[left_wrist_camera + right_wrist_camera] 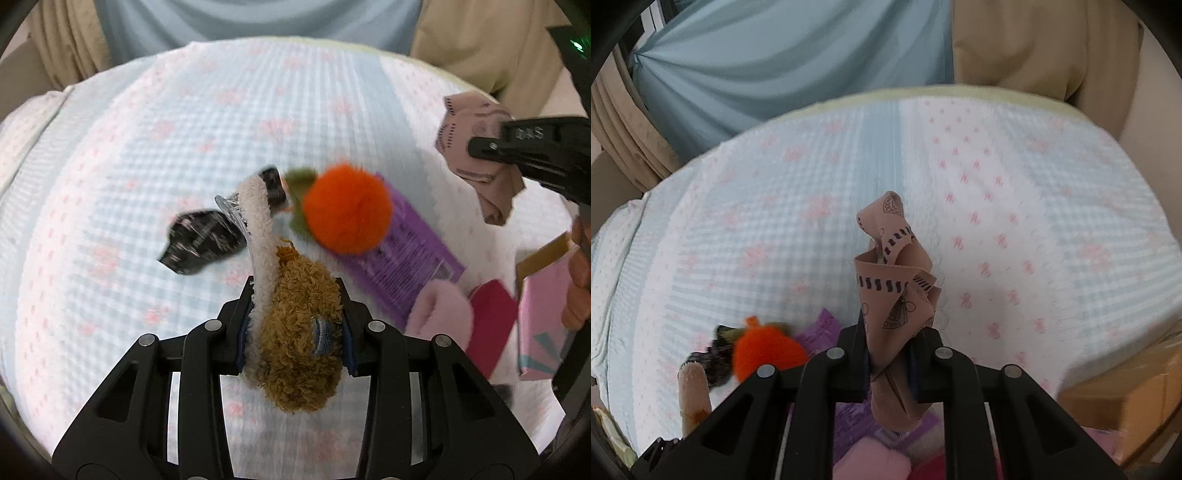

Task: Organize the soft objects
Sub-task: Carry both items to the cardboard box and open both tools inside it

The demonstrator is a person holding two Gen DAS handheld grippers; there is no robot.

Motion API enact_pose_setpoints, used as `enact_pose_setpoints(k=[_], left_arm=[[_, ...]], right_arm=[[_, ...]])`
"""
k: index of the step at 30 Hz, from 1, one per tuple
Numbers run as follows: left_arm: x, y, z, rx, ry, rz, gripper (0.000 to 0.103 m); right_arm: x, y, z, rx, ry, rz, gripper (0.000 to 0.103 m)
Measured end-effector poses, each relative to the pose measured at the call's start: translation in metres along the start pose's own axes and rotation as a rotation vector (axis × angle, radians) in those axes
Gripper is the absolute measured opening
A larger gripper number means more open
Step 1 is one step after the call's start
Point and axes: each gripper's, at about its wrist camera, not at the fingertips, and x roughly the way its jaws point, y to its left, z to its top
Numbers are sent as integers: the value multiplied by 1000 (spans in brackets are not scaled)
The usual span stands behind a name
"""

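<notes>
My left gripper (297, 325) is shut on a brown curly plush slipper (301, 332) with a cream fleece rim (260, 236), held above the bed. An orange pompom (349, 208) with green leaves lies just ahead on the bed cover (147, 147). My right gripper (892, 356) is shut on a pink patterned cloth (895, 280) that stands up from its jaws. In the left wrist view that gripper (480, 147) shows at the upper right with the cloth (476, 122) in it.
A black crinkly packet (201, 240) and a purple flat pack (402, 251) lie on the cover. A pink fluffy item (441, 310), a dark red item (493, 321) and a pink box (543, 314) sit at the right. A cardboard box (1126, 398) stands at the bed's right edge.
</notes>
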Motion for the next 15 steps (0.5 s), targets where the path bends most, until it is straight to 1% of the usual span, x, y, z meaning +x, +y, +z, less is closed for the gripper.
enact_pose_setpoints(k=[3, 5, 11, 15], left_arm=[[-27, -2, 10, -15, -28, 7, 34], [-51, -2, 21, -23, -57, 16, 34], [-125, -19, 37, -42, -123, 38, 34], [-174, -41, 46, -60, -150, 39, 34]], right_arm=[[-36, 2, 7, -6, -30, 6, 14], [-64, 4, 11, -14, -51, 10, 14], [-148, 1, 14, -40, -104, 27, 14], [-205, -12, 10, -41, -128, 47, 14]])
